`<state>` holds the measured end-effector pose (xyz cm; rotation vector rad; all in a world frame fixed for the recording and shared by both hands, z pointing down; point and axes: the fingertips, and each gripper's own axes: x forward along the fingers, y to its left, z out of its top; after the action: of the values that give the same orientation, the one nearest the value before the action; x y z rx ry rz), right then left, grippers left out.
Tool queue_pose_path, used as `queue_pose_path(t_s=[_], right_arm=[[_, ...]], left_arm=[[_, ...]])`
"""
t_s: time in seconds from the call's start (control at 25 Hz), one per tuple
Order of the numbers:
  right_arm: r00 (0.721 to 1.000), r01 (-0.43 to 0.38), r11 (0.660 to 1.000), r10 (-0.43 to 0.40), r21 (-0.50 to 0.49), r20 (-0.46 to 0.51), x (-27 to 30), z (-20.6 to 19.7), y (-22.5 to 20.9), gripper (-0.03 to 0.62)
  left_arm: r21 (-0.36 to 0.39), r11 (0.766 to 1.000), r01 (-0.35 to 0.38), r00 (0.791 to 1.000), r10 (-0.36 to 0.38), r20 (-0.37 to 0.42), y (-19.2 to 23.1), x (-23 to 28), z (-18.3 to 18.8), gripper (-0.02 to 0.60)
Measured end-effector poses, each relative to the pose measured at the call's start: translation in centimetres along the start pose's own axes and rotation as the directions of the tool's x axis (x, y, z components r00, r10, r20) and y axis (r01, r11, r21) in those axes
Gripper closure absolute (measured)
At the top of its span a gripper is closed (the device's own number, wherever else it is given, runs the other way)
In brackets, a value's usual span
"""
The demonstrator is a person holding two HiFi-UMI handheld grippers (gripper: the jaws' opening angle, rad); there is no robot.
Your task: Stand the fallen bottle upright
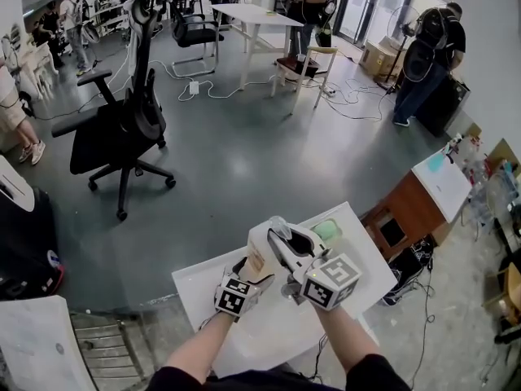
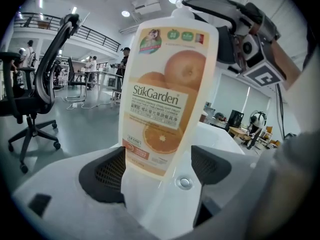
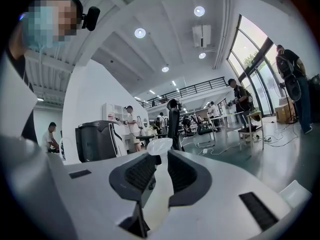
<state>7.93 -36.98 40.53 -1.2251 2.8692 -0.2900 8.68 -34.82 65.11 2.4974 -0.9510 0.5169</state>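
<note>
A white bottle (image 1: 259, 255) with an orange-fruit label (image 2: 170, 94) is upright over the white table (image 1: 362, 255), held between both grippers. Its base is hidden behind the left gripper. My left gripper (image 1: 252, 274) is round the bottle's lower body. In the left gripper view (image 2: 159, 166) one pad lies flat on the bottle and the other pad's tip meets its edge. My right gripper (image 1: 281, 239) reaches in at the top and is shut on the white cap (image 3: 160, 146), which shows between its pads (image 3: 142, 171). The right gripper (image 2: 200, 9) also shows at the cap in the left gripper view.
A pale green object (image 1: 327, 230) lies at the table's far edge. Beyond are grey floor, a black office chair (image 1: 122, 129), a brown cabinet (image 1: 411, 210) to the right and a black bin (image 1: 24, 235) to the left. People, tables and cables are farther back.
</note>
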Motion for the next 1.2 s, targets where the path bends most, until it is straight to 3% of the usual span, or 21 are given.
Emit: queue_pose_path(t_s=[0.24, 0.52, 0.96, 1.2], right_arm=[[1.0, 0.002, 1.0, -0.002, 0.001, -0.004, -0.1, 0.1, 0.9, 0.45], [1.0, 0.008, 1.0, -0.009, -0.012, -0.007, -0.2, 0.1, 1.5, 0.433], [0.996, 0.087, 0.983, -0.091, -0.159, -0.019, -0.1, -0.2, 2.0, 0.408], [0.997, 0.076, 0.988, -0.079, -0.136, -0.011, -0.2, -0.1, 1.9, 0.379]], left_arm=[[-0.021, 1.0, 0.008, 1.0, -0.007, 0.027, 0.2, -1.6, 0.4, 0.175], [-0.028, 0.999, 0.042, 0.999, -0.041, 0.029, 0.1, -3.7, 0.3, 0.175], [0.001, 0.999, 0.051, 0.998, -0.051, 0.047, -0.5, -7.2, 0.5, 0.175], [-0.001, 1.0, 0.027, 0.998, -0.027, 0.054, -0.4, -8.7, 0.1, 0.175]])
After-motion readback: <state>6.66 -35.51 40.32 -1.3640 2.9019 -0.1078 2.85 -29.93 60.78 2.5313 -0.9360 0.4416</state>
